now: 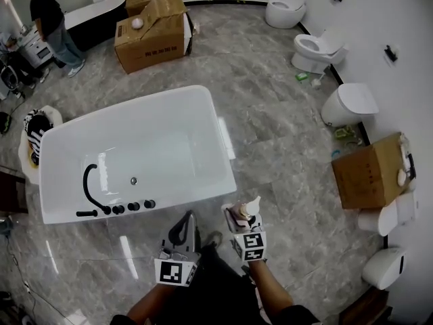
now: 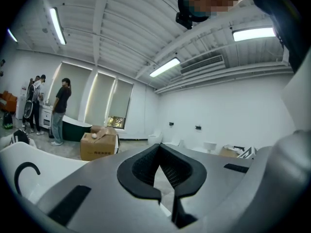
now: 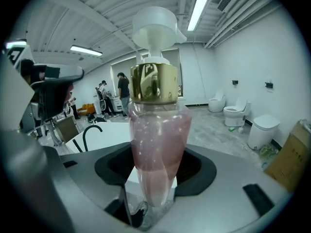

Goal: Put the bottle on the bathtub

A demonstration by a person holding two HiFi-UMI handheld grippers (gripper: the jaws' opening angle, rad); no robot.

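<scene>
A clear bottle [image 3: 155,144] of pink liquid, with a gold collar and a white pump top, stands upright in my right gripper [image 3: 155,174], which is shut on its lower body. In the head view the bottle [image 1: 246,210] and right gripper [image 1: 242,218] hover over the floor just off the near right corner of the white bathtub [image 1: 227,176]. My left gripper [image 1: 185,227] is beside it, near the tub's front rim. Its jaws are shut, with nothing between them [image 2: 159,171]. The tub's rim [image 3: 104,130] shows behind the bottle.
A black faucet [image 1: 90,189] and knobs sit on the tub's near rim. Cardboard boxes [image 1: 152,36] stand at the back and another [image 1: 369,171] on the right. Toilets [image 1: 318,46] line the right wall. A person [image 1: 51,22] stands at the far left.
</scene>
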